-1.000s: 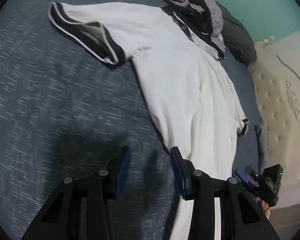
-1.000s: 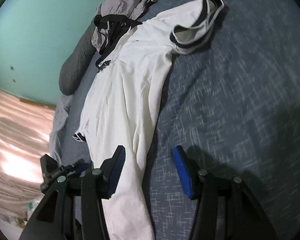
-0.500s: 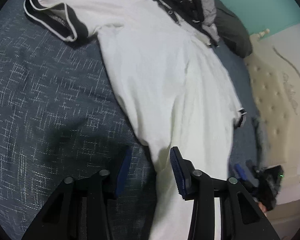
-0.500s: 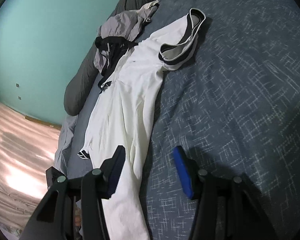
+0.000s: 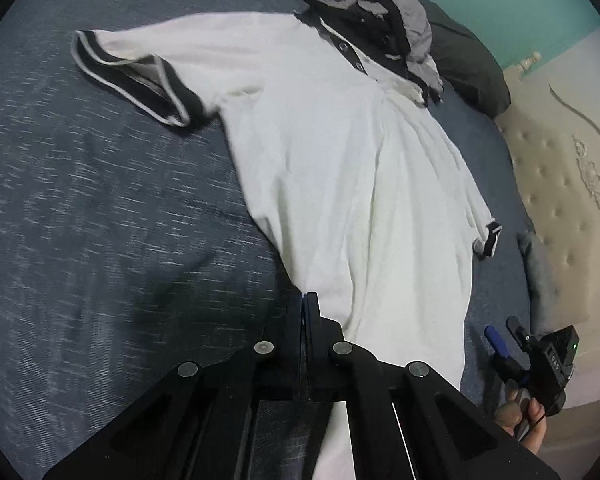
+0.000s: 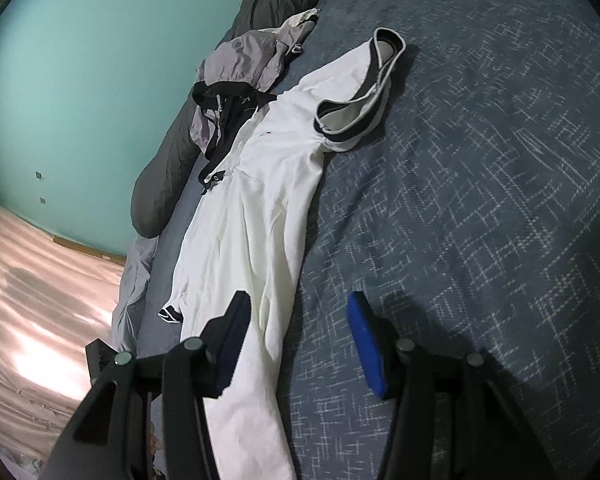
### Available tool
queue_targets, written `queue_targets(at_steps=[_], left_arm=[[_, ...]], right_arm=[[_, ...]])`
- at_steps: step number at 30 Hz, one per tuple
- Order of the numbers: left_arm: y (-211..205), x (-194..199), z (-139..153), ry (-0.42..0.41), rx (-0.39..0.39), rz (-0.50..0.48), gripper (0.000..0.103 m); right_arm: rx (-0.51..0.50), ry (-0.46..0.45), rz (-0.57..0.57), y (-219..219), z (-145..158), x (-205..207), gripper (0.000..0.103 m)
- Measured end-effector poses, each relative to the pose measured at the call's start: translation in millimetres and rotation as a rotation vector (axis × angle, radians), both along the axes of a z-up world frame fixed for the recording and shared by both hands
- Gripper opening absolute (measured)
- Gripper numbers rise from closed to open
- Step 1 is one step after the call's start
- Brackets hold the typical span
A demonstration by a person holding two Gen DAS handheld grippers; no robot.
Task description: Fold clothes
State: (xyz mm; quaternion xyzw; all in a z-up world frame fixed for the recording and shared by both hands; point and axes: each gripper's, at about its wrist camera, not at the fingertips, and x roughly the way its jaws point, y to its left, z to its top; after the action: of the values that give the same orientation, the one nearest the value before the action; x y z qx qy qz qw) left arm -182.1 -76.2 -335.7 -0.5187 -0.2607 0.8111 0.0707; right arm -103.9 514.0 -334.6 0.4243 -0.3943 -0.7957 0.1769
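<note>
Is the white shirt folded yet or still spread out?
Still spread: the white shirt lies full length on the bed, one sleeve out sideways.

place: home bedroom | bed [image 6: 480, 200] with blue-grey cover | dark pillow [image 6: 168, 160] at far edge | tufted headboard [image 5: 552, 184] | teal wall [image 6: 100, 60]

Dark blue flecked bedspread [image 6: 480, 200], grey bolster pillow [image 6: 160, 184] against teal wall [image 6: 92, 80], perhaps a tufted cream headboard [image 5: 552, 184].
</note>
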Motion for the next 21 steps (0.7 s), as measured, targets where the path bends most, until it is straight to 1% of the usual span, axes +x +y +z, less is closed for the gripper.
queue_targets(at_steps=[6,8,10,14,17,19,20,21], left_arm=[[-38,13,18,0.028,-0.027,0.059,0.001],[-53,13,19,0.024,-0.047,0.087,0.001],[-61,8,12,0.0,-0.047,0.102,0.001],[-58,2,3,-0.047,-0.044,0.081,0.002],[-50,6,8,-0.038,-0.05,0.072,0.002],[-41,9,12,-0.041,-0.06,0.047,0.003],[-35,11,13,-0.047,-0.065,0.027,0.005],[-27,12,13,-0.054,-0.065,0.002,0.008]], right_arm=[[-0.001,0.007,-0.001,1,2,1,0.052],[-0.002,0.005,-0.001,1,1,1,0.052],[-0.003,0.003,0.001,0,0,1,0.052],[-0.003,0.005,0.003,0,1,1,0.052],[-0.004,0.007,0.006,-1,2,1,0.052],[-0.004,0.008,0.007,-2,2,1,0.052],[-0.004,0.009,0.008,-2,2,1,0.052],[-0.005,0.011,0.008,-2,3,1,0.052]])
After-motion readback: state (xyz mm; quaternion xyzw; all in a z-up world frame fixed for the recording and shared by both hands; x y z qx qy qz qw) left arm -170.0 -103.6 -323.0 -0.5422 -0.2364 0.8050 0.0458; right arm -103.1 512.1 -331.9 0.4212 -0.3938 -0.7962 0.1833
